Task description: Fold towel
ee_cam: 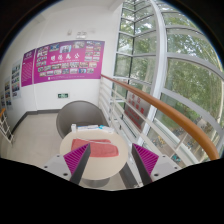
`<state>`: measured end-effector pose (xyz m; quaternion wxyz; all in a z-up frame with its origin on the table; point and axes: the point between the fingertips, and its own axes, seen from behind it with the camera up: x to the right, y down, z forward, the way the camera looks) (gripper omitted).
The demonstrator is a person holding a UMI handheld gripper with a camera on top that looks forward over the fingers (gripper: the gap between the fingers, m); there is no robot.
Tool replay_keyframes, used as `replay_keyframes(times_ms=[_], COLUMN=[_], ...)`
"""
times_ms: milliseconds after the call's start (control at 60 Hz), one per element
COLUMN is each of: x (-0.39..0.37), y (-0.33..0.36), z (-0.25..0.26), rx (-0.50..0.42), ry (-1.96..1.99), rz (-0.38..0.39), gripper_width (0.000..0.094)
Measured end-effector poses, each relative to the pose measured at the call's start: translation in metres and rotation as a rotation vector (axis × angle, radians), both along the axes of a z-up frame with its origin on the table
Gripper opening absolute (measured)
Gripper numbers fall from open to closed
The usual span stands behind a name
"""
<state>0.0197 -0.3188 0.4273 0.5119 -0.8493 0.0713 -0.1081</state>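
The claw [112, 160], its magenta-padded fingers spread wide and holding nothing, hangs above the small round pale worktop [75, 172], where the folded pink-red cloth towel [99, 147] lies between and just ahead of them.

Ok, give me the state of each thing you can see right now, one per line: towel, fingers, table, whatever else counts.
towel: pink, lying in a folded or bunched heap on the table, not gripped
fingers: open, held above the table, towel between and just ahead of them
round table: holds the towel
chair: grey, beyond the table, nobody in it
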Motion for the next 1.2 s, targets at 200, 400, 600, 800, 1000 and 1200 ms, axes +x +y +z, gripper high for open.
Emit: replay_keyframes(times_ms=[200, 400, 600, 800, 1000, 1200], x=[-0.008, -0.059, -0.156, -0.203, -0.196, -0.188], y=[0.001, 0.027, 0.112, 0.256, 0.357, 0.379], z=[-0.083, -0.187, -0.272, -0.335, -0.405, -0.442], rx=[-0.102, -0.18, -0.195, -0.161, -0.222, -0.273], ry=[0.04, 0.08, 0.128, 0.084, 0.033, -0.005], rz=[0.007, 0.088, 0.207, 0.218, 0.153, 0.154], gripper_width=[0.0856, 0.0857, 0.0849, 0.085, 0.081, 0.023])
